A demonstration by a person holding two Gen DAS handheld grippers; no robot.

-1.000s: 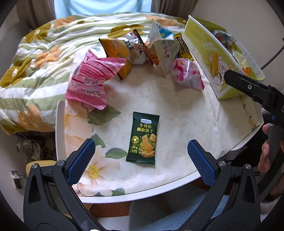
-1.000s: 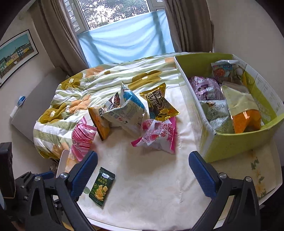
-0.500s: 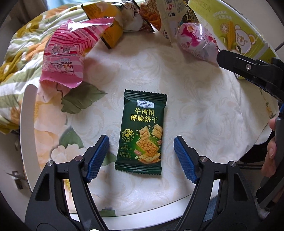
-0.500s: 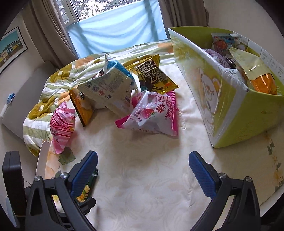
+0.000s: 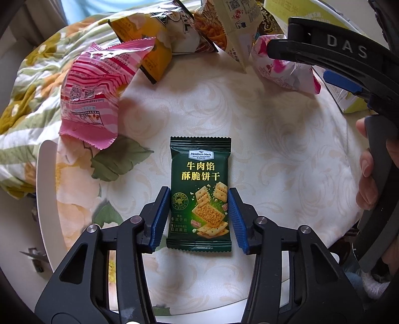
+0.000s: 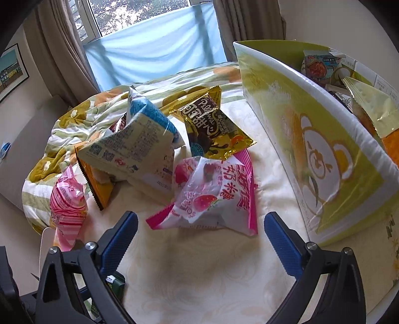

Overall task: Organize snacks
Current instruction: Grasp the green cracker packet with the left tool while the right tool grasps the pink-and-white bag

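Pickup step: left gripper (image 5: 199, 216) fingers touching both sides of green cracker packet (image 5: 200, 197) at lower centre, right gripper (image 6: 200, 243) fingers apart; next, lift toward yellow box (image 6: 324, 154).

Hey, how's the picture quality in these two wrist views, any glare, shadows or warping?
Left wrist view: sharp, the green cracker packet print readable, glare on the pink striped bag, edges bent by the fisheye. Right wrist view: bright window backlight, soft shadow on the tablecloth between the fingers, yellow-green box wall bowed.
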